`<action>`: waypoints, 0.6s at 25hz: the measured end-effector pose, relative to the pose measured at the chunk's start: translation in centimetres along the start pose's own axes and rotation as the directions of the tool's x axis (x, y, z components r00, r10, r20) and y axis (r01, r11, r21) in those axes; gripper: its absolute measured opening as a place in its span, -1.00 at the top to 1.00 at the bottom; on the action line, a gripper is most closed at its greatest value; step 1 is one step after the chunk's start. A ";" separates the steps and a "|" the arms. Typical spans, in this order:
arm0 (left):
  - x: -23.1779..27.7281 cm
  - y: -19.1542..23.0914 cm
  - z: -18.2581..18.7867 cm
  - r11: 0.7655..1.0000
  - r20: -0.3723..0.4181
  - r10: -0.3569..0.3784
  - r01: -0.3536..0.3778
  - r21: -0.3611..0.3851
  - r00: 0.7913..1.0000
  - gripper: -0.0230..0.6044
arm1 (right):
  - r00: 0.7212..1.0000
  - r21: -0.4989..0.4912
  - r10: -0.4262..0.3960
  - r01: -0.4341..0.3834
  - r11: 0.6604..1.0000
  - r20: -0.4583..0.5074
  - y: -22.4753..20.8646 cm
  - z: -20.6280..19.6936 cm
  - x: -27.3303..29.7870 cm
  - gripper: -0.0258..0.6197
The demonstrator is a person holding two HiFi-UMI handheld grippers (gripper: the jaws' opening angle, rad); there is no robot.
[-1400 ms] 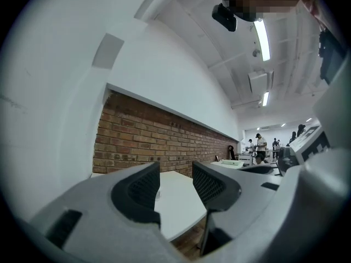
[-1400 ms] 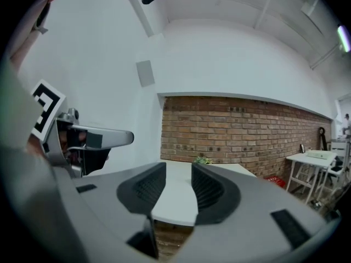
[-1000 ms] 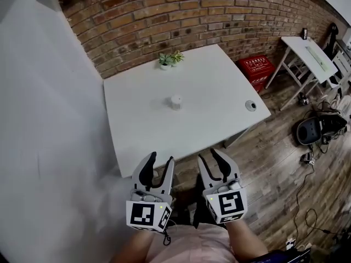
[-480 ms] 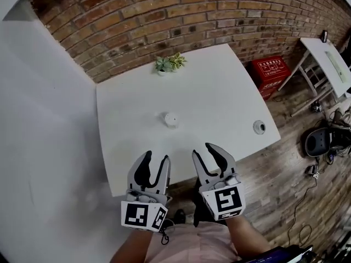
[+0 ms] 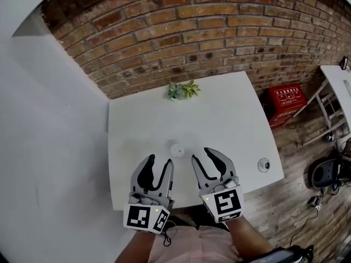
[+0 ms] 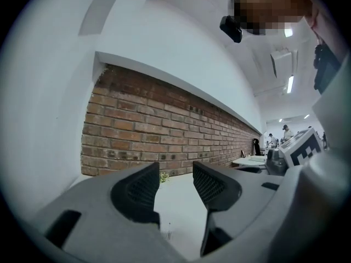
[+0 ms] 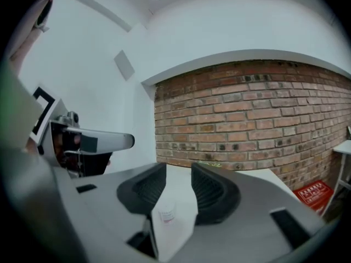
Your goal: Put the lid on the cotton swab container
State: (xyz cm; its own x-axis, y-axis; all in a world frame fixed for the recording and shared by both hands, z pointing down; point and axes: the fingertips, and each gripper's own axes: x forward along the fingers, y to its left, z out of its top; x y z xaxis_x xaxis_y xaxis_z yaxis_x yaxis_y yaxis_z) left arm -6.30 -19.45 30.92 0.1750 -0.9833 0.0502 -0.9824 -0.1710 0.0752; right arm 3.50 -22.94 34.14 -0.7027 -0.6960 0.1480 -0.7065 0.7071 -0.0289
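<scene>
A small white cotton swab container stands upright in the middle of the white table. Its round lid lies apart, near the table's right front edge. My left gripper hovers open over the front edge, just left of and nearer than the container. My right gripper is open too, just right of the container. In the right gripper view the container shows low between the open jaws of the right gripper, some way ahead. The left gripper has only bare table between its jaws.
A small potted plant sits at the table's far edge against the brick wall. A white wall runs along the left. A red crate and a second white table stand on the wooden floor to the right.
The table has come closer in the head view. Both grippers, earlier short of the front edge, now reach over it on either side of the container. Jaws look unchanged.
</scene>
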 end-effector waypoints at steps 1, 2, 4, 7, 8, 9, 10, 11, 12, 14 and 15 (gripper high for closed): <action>0.2 0.3 0.4 1.000 0.006 0.012 -0.012 0.003 1.000 0.29 | 1.000 -0.001 0.011 -0.011 1.000 0.005 -0.1 0.4 0.4 0.46; 0.4 0.7 0.7 1.000 0.009 0.025 -0.025 0.006 1.000 0.29 | 1.000 -0.001 0.024 -0.024 1.000 0.007 -0.1 0.6 0.7 0.46; 0.7 1.4 0.9 0.999 0.010 0.046 -0.047 0.007 0.999 0.28 | 0.999 0.002 0.051 -0.051 0.999 0.007 0.0 0.8 1.4 0.45; 0.9 2.9 0.6 0.997 -0.007 0.071 -0.071 -0.002 0.997 0.24 | 0.997 -0.012 0.083 -0.083 0.997 0.009 0.1 0.2 2.6 0.42; 0.8 3.5 0.3 0.997 -0.016 0.081 -0.081 -0.008 0.997 0.23 | 0.996 -0.013 0.094 -0.094 0.996 0.001 0.2 -0.1 3.0 0.41; 0.8 4.1 0.0 0.996 -0.025 0.090 -0.091 -0.016 0.996 0.22 | 0.994 -0.008 0.107 -0.108 0.994 -0.012 0.5 -0.2 3.3 0.40; 0.9 4.7 -0.3 0.995 -0.035 0.098 -0.099 -0.025 0.995 0.21 | 0.992 -0.001 0.122 -0.123 0.992 -0.028 0.9 -0.5 3.7 0.39; 1.0 5.2 -0.8 0.994 -0.045 0.102 -0.103 -0.036 0.994 0.21 | 0.990 0.005 0.136 -0.136 0.991 -0.045 1.3 -0.8 4.0 0.38; 1.2 5.6 -1.3 0.994 -0.054 0.098 -0.101 -0.048 0.994 0.19 | 0.987 0.011 0.148 -0.148 0.989 -0.061 1.5 -1.3 4.4 0.37; 1.8 5.9 -2.5 0.995 -0.073 0.071 -0.076 -0.070 0.995 0.06 | 0.981 0.023 0.171 -0.169 0.985 -0.092 1.8 -2.7 5.1 0.34; 2.1 6.0 -3.2 0.995 -0.083 0.052 -0.059 -0.083 0.995 -0.02 | 0.977 0.029 0.181 -0.179 0.983 -0.110 2.0 -3.5 5.4 0.32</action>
State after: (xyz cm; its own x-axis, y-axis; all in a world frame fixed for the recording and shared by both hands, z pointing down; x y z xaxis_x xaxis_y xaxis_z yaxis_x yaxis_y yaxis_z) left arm -11.56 -22.36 34.69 0.1287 -0.9822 0.1368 -0.9822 -0.1072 0.1542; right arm -1.42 -24.87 38.33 -0.8054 -0.5382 0.2481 -0.5713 0.8165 -0.0832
